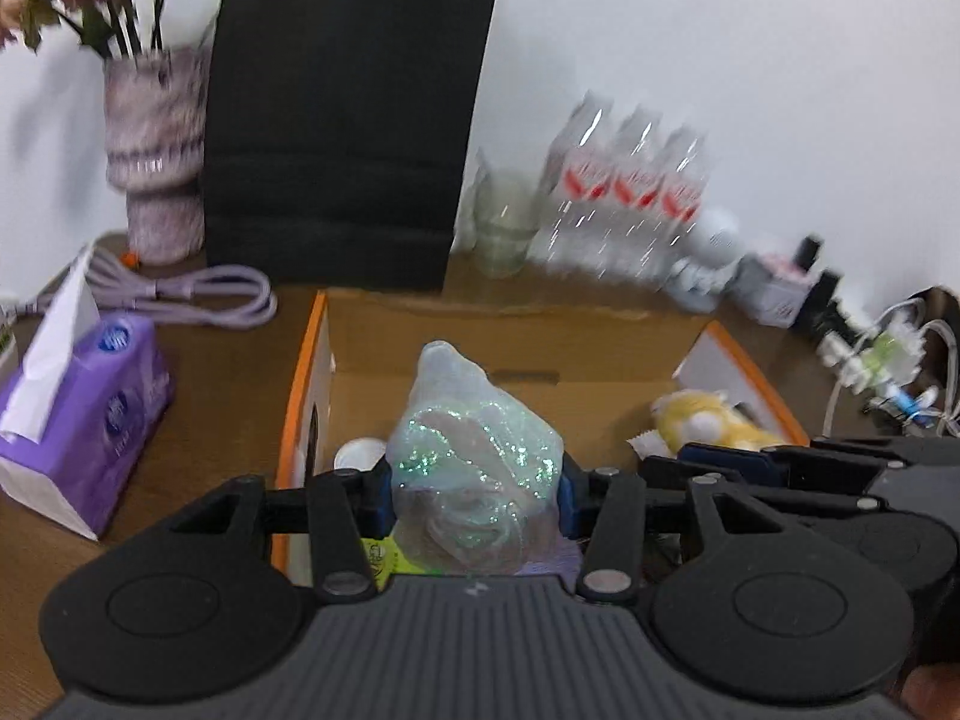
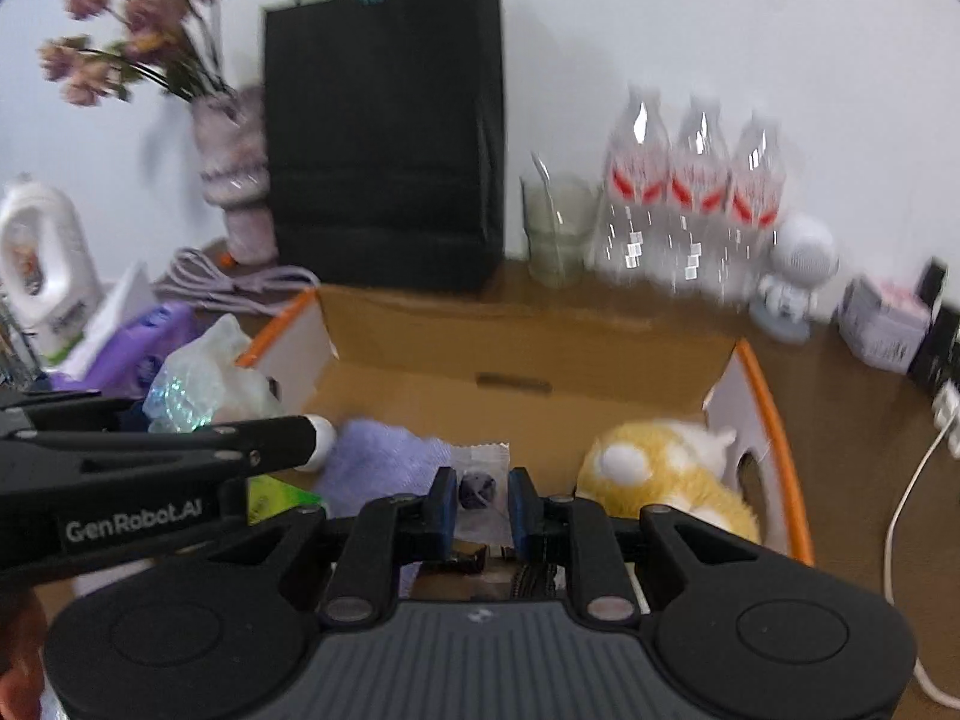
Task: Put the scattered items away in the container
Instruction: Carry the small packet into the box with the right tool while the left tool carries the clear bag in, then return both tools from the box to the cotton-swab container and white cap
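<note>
Over cardboard box: left gripper clamps glittery translucent bag; right gripper — pinches small packet.

A plain white wall rose behind a brown wooden table. Against the wall stood a tall black paper bag, a mottled vase of dried pink flowers, a clear glass and three clear water bottles with red labels. Light fell soft and even, with faint shadows.
</note>
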`<state>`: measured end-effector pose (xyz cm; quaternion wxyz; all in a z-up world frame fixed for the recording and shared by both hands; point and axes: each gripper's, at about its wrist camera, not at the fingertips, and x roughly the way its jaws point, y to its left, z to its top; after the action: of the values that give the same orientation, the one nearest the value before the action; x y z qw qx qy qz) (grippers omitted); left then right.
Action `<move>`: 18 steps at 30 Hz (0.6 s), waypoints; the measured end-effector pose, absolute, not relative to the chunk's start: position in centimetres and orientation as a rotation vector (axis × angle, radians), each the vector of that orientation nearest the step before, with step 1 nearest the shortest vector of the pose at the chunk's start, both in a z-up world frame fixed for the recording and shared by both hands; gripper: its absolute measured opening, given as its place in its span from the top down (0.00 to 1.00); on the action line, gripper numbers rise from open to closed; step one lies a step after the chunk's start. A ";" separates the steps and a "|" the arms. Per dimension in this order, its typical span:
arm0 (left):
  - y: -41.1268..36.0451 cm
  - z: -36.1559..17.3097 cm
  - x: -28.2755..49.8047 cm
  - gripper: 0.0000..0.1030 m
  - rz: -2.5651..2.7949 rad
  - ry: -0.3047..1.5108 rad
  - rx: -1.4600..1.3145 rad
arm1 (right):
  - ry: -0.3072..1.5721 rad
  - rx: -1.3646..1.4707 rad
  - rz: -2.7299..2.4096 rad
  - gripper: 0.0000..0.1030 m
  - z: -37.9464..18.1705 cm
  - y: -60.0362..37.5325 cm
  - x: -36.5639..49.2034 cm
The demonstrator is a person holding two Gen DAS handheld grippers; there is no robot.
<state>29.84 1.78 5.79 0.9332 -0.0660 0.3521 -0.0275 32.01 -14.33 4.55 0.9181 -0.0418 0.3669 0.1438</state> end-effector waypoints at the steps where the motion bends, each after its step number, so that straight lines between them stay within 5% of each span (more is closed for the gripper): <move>1: 1.7 5.4 30.3 0.53 -0.042 0.739 -0.133 | 0.768 -0.086 0.284 0.83 4.0 -14.3 32.4; 5: 1.4 3.8 31.4 0.46 -0.017 0.811 -0.131 | 0.814 -0.074 0.258 0.80 2.2 -14.3 33.2; 8: 1.6 3.4 31.3 0.34 0.013 0.818 -0.124 | 0.827 -0.078 0.236 0.67 1.7 -14.8 33.1; 10: 2.2 3.7 30.8 0.27 0.031 0.803 -0.139 | 0.825 -0.060 0.228 0.43 1.8 -15.6 33.0; 11: 2.5 3.9 30.6 0.16 0.024 0.791 -0.149 | 0.823 -0.048 0.229 0.37 1.9 -16.0 32.9; 13: 3.0 4.6 29.9 0.02 0.010 0.758 -0.165 | 0.816 -0.016 0.260 0.04 2.3 -16.9 32.4; 18: 3.4 6.4 28.2 0.00 -0.038 0.694 -0.170 | 0.758 0.019 0.316 0.00 4.0 -18.1 30.2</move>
<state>28.17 3.36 6.44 0.9367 -0.0831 0.3396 -0.0184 30.24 -18.10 3.98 0.9168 0.0092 0.3685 0.1534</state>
